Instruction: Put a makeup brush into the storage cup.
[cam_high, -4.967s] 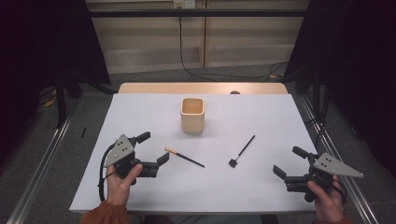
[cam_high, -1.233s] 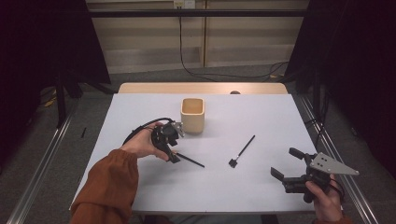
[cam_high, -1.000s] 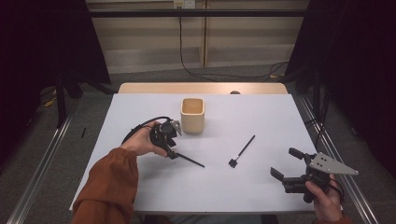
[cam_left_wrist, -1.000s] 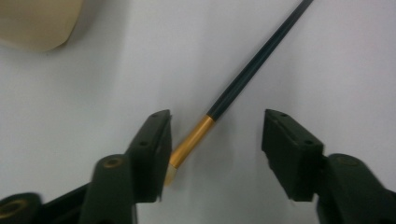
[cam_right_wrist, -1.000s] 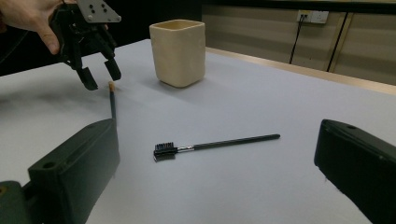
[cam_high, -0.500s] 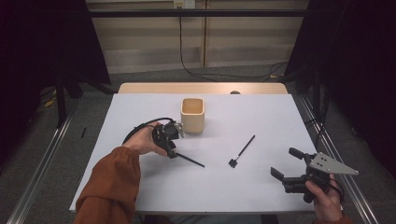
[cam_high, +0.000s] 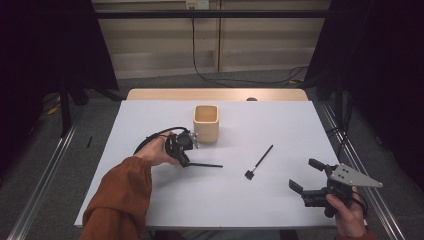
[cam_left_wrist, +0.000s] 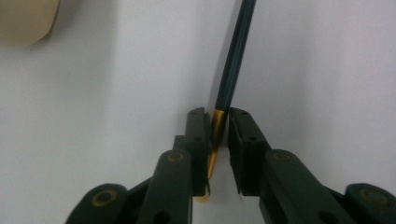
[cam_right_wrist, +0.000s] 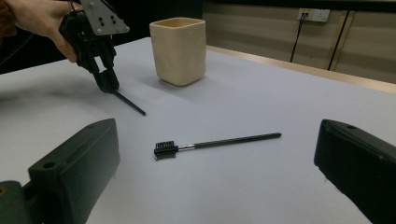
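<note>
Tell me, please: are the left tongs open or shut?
Shut. The left tongs pinch the gold end of the dark brush, with both jaws pressed against its sides, near the beige cup.

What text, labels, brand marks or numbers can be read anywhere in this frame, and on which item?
None: no readable text on the beige cup, the thin brush pinched in the left hand-held gripper, the comb brush, or the open right hand-held gripper.

Cup was beige, table white, sleeve rust-orange; pencil dark w/ gold end; brush & grippers blk.
</note>
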